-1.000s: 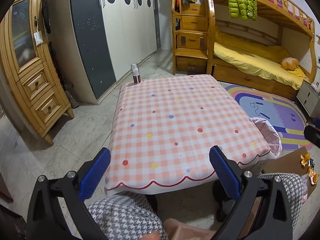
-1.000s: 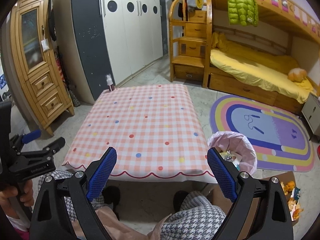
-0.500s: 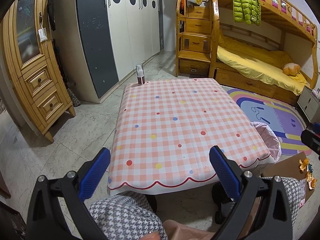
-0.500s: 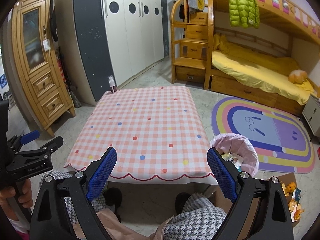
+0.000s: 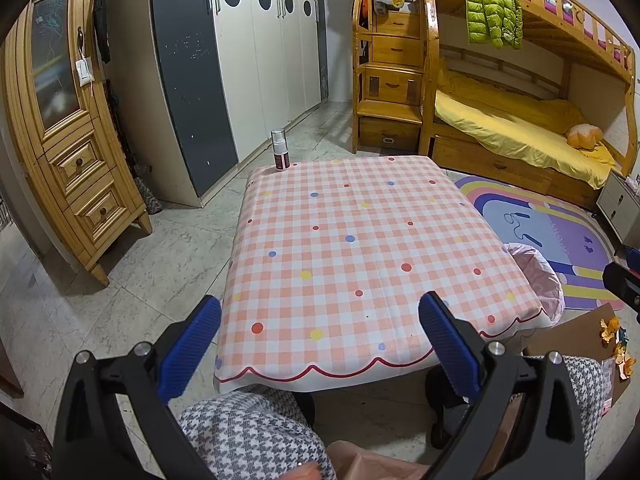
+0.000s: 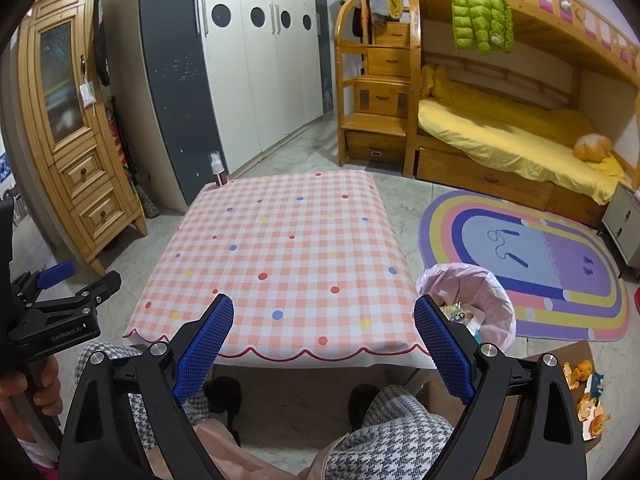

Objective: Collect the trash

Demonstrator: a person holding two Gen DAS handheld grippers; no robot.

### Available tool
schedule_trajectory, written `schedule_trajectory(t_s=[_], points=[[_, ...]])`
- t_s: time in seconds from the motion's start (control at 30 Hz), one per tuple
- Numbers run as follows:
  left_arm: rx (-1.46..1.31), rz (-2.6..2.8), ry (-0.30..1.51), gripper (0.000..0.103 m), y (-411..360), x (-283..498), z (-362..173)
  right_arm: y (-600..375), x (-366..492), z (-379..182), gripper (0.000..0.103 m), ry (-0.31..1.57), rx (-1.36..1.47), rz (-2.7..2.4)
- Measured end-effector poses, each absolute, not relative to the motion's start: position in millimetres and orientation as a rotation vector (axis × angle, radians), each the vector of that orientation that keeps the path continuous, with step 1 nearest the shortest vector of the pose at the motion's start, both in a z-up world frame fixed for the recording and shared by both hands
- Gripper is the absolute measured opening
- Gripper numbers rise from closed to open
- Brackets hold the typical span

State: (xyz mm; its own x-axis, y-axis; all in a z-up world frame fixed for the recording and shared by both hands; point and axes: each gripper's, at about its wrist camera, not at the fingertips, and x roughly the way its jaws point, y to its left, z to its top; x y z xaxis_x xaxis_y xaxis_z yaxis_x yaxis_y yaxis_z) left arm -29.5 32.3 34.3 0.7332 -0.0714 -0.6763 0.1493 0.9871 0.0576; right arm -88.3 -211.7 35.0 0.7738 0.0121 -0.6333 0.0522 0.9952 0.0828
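A table with a pink checked cloth [image 5: 360,240] [image 6: 288,256] stands in front of me. A small spray bottle [image 5: 279,155] [image 6: 218,170] stands upright at its far left corner. A bin with a pink liner [image 6: 468,300] [image 5: 536,276] sits by the table's right side and holds some wrappers. My left gripper [image 5: 318,344] is open and empty, held back over my lap near the table's front edge; it also shows at the left of the right wrist view [image 6: 68,300]. My right gripper [image 6: 324,340] is open and empty, also short of the front edge.
Orange peels lie on a cardboard piece [image 6: 584,392] [image 5: 616,340] on the floor at the right. A rainbow rug [image 6: 540,268], a wooden bunk bed [image 6: 512,136], a wooden cabinet [image 5: 68,152] and grey-white wardrobes [image 5: 240,60] surround the table. My knees are under the front edge.
Both grippers have drawn back and risen a little, so the table looks slightly farther away. Both stay open and empty.
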Motion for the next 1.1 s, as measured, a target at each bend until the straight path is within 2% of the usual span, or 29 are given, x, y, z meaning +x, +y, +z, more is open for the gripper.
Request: schedule_trajectory(t_s=[1.1], points=[[0.109,-0.123,0.746,0.096,32.2,-26.6,31.0,-210.0,-87.5,33.7,0.091,0.683,0.101,-0.022]])
